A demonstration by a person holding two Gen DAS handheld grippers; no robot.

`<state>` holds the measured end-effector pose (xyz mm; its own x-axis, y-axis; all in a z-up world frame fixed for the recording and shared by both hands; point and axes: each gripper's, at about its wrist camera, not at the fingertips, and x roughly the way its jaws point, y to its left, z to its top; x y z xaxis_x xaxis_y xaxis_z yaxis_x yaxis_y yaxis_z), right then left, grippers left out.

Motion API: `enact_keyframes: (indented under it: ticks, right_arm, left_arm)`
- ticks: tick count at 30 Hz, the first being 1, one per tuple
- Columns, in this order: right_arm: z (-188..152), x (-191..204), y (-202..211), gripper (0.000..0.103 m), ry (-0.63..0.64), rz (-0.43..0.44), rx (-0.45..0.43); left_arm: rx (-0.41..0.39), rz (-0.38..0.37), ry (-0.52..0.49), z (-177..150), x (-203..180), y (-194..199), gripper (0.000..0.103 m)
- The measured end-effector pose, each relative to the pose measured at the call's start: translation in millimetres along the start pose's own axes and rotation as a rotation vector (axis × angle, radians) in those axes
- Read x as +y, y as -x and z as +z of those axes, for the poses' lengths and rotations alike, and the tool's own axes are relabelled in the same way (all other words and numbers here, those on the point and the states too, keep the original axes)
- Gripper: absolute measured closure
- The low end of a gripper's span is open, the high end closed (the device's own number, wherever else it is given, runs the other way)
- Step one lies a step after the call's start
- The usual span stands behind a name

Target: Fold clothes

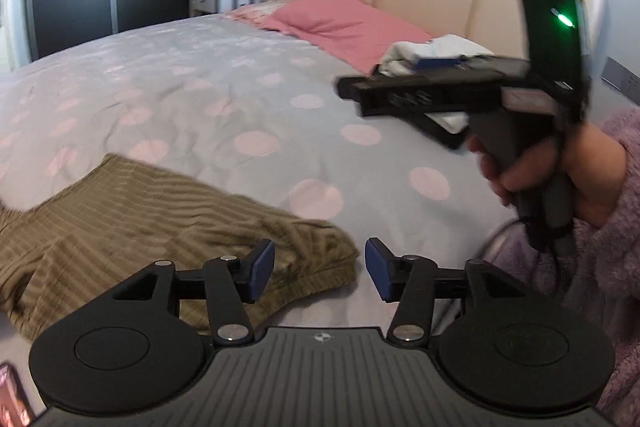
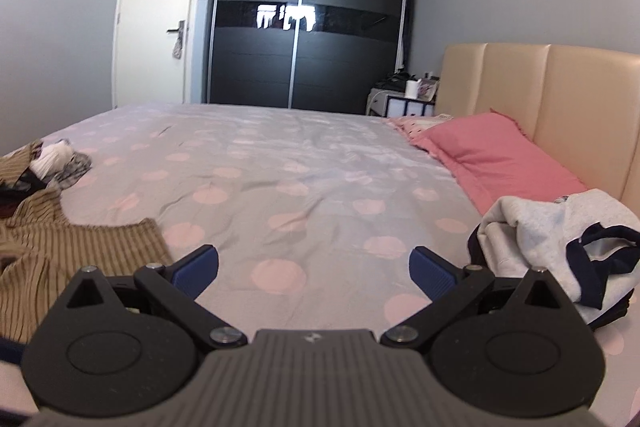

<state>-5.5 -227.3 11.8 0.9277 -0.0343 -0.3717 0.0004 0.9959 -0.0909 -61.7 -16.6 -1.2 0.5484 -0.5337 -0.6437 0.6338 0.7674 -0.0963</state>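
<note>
- left tool (image 1: 320, 269): blue pads spread apart, nothing btwn them, hovering just over the near edge of the bed (image 1: 192, 75).
- olive striped garment (image 1: 140, 227) lies crumpled on the bed under and left of the left tool; its hem sits behind the left pad.
- right tool (image 2: 314, 269): jaws spread wide, empty, above the polka-dot duvet; in the left view it's held up by a hand (image 1: 560, 179) in a fuzzy lilac sleeve (image 1: 608, 267).
- right of the right tool: pile of white/grey clothes w/ navy trim (image 2: 560, 227), touching a dark item beneath.
- far left in right view: more mixed clothes (image 2: 48, 159).
- further back: pink pillow (image 2: 500, 155) against beige headboard (image 2: 560, 95).
- farthest: dark sliding wardrobe (image 2: 308, 11), white door (image 2: 156, 11).
</note>
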Motion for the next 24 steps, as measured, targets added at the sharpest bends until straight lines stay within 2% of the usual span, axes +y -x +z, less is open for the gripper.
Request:
enact_keyframes:
  ticks: [3,9,11,16,21,22,23,24]
  right_arm:
    - [-9.4,8.6,3.2,0.001,0.023,0.100,0.032]
    - [-29.7,50.8,1.6,0.002,0.170,0.277,0.100]
    - [-36.5,64.9,1.0,0.007,0.218,0.336,0.123]
    - [-53.4,100.1,-0.4,0.007,0.340,0.483,0.179]
    - [-66.9,140.4,-2.3,0.008,0.494,0.598,0.196]
    - [-70.2,147.5,-5.7,0.013,0.527,0.598,0.207]
    - [-73.4,154.5,-9.1,0.024,0.560,0.597,0.217]
    - [-76.7,161.4,-12.7,0.030,0.592,0.596,0.228]
  left_arm:
    - [0.022,0.073,0.041,-9.8,14.5,5.4,0.053]
    - [0.054,0.219,0.111,-26.6,46.8,15.5,0.053]
    - [0.073,0.250,0.104,-31.3,54.2,9.6,0.053]
    - [0.134,0.273,0.036,-37.8,60.7,-2.1,0.053]
    - [0.105,0.313,0.068,-33.1,75.3,1.4,0.053]
    - [0.100,0.318,0.078,-32.6,79.5,2.1,0.053]
    - [0.097,0.324,0.088,-32.0,82.4,3.0,0.053]
    - [0.094,0.328,0.098,-31.6,85.4,3.9,0.053]
